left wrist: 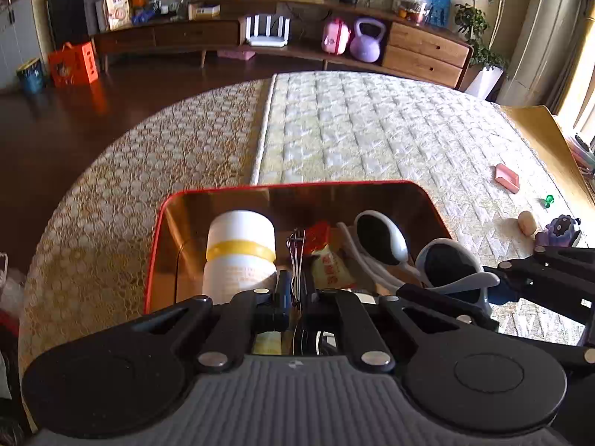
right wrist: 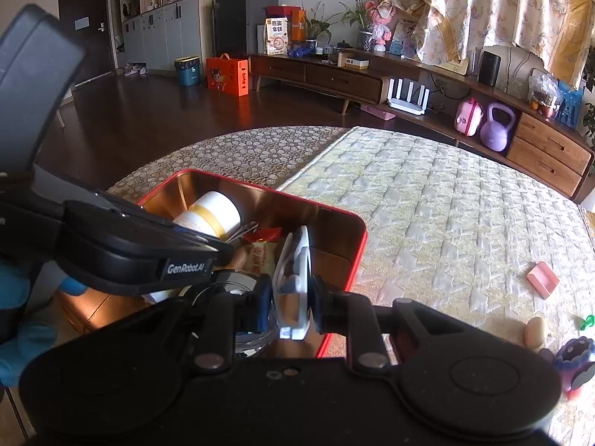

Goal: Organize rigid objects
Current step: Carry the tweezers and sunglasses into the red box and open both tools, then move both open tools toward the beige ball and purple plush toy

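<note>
**Both items held over red tin**

L wrist view: left hand-held gripper point(left wrist: 295, 299) is clamped on nail clippers point(left wrist: 296, 256) above red tin point(left wrist: 156, 245); white jar point(left wrist: 240, 252) lies inside. Release advised low, into bare floor.

R wrist view: right hand-held gripper point(right wrist: 292, 297) is clamped on white spoon point(right wrist: 297, 282) over tin; a gentle set-down is advised.

Your right gripper point(right wrist: 290, 299) was clamped on white sunglasses point(right wrist: 295, 278), held on edge over the red tin point(right wrist: 346, 223). In the tin lay a white jar point(right wrist: 214, 215) with a yellow band, a red packet point(right wrist: 266, 234) and a pale packet point(right wrist: 260, 256). Your left gripper point(right wrist: 219, 251) reached in from the left, its tips hidden. On the mattress point(right wrist: 427, 204) to the right lay a pink block point(right wrist: 543, 280), a pale oval point(right wrist: 534, 331) and a green pin point(right wrist: 587, 321).
</note>
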